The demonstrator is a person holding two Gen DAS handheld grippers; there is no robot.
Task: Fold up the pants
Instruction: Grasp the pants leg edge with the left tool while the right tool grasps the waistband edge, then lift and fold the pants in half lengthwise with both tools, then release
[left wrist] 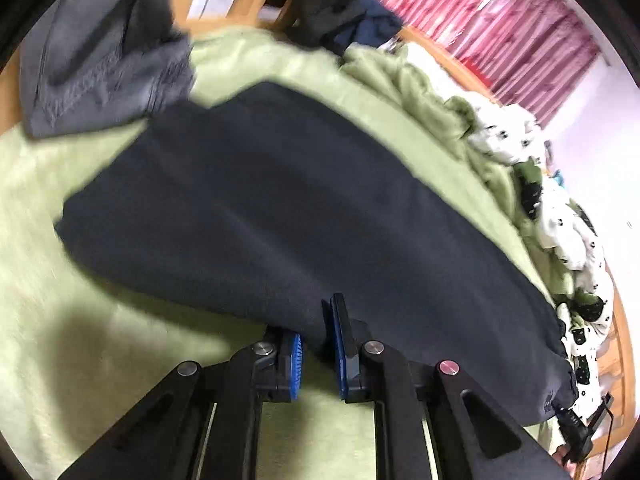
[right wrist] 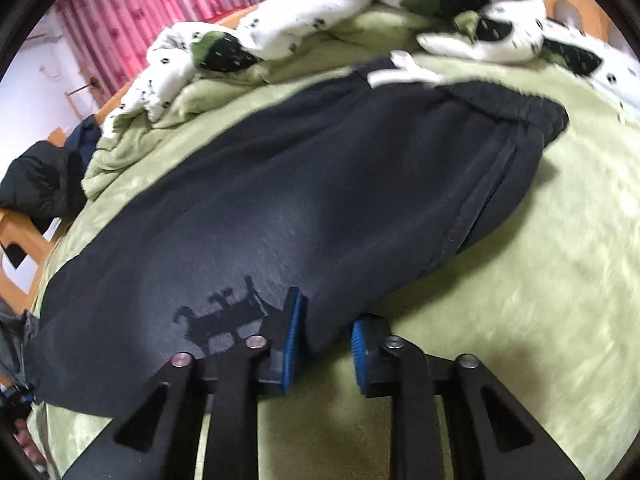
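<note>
Dark navy pants [left wrist: 280, 216] lie flat on a light green blanket [left wrist: 60, 320], legs stacked. In the right wrist view the pants [right wrist: 300, 208] show their elastic waistband [right wrist: 520, 112] at the far right with a white drawstring [right wrist: 400, 70]. My left gripper [left wrist: 318, 344] straddles the near edge of the pants, its blue-padded jaws a little apart with the cloth edge between them. My right gripper [right wrist: 324, 340] also straddles the near edge, jaws apart, cloth between them.
Grey trousers [left wrist: 100, 60] lie at the far left by the pants' cuffs. A rumpled white and green patterned quilt [right wrist: 340, 12] is heaped along the far side. A dark jacket [right wrist: 40, 188] hangs on a wooden bed frame [right wrist: 16, 240]. Pink curtains [left wrist: 480, 12] hang behind.
</note>
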